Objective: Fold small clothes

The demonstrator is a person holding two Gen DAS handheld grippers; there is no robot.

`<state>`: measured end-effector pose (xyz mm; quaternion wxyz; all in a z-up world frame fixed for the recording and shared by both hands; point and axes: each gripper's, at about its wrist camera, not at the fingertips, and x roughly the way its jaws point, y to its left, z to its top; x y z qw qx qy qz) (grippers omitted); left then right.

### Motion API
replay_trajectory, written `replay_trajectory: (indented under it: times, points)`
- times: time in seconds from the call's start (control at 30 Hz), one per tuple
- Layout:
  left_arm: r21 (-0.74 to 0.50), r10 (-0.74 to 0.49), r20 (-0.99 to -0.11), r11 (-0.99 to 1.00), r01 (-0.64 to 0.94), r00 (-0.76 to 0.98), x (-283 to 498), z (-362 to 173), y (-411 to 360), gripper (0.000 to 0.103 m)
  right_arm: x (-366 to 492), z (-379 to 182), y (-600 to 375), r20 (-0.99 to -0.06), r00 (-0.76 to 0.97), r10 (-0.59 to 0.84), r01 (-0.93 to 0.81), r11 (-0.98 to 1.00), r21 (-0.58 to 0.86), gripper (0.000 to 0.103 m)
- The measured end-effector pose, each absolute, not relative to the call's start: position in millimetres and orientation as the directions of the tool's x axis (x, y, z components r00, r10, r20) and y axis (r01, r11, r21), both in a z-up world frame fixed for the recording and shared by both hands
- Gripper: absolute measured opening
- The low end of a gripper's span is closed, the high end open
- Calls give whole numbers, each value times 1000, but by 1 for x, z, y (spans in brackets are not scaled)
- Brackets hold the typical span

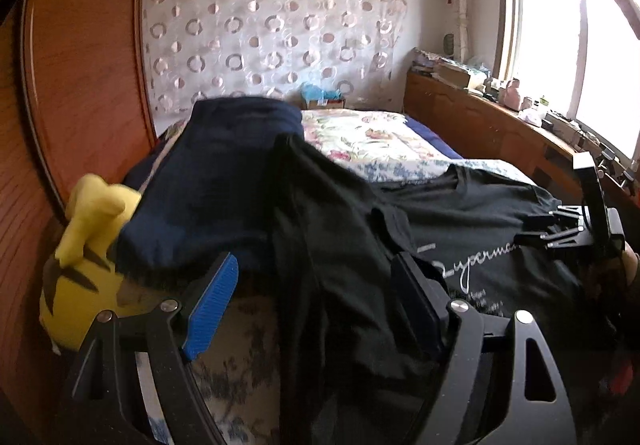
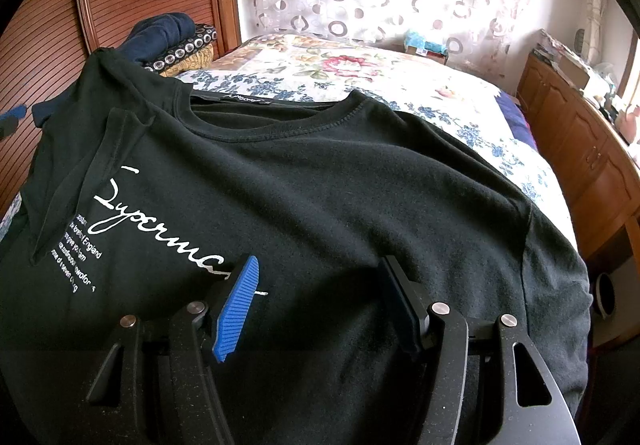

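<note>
Black cloth fills most of both views: it is a black T-shirt (image 2: 320, 185) that lies on a bed with a flowery bed cover (image 2: 360, 73). In the right wrist view the right claw (image 2: 320, 309) sits low over the front of the shirt. Its two fingers stand apart, with the blue pad (image 2: 236, 313) on one side, and the shirt lies flat under the gap. The pads do not pinch the cloth.

In the left wrist view the left claw (image 1: 316, 305) is wide open too. A folded-over flap of the shirt (image 1: 332, 245) runs down between its two fingers, but the pads do not press on it. The right claw (image 1: 560, 229) shows far off at the other edge of the shirt.

The shirt has a round neck with a small label inside. White curly writing (image 2: 160, 229) runs across its chest, with small white lines of words under it. One side of the shirt is folded in over the front.

A dark blue cloth pile (image 1: 224, 173) and a yellow soft toy (image 1: 84, 253) sit by the wooden headboard (image 1: 80, 85).
</note>
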<state>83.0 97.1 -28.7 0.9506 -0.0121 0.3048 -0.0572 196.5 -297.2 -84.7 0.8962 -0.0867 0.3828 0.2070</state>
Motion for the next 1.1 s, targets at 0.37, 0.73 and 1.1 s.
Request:
replay_trajectory:
  times: [0.37,0.73,1.1]
  points:
    - [-56,-84,-593,996,62,801,57,-48,107,80,176,-54,-243,-620,626,474,-537,838,98,61]
    - [-75,-80,-583,996,45,809,46,-50,113,80,177,-68,-101,-660,517,546,-681,729,70,61]
    - [-66,-93,-587,996,67,804,44,-53,102,80,205,-79,-114,-731,548,407,-597,802,-2,61]
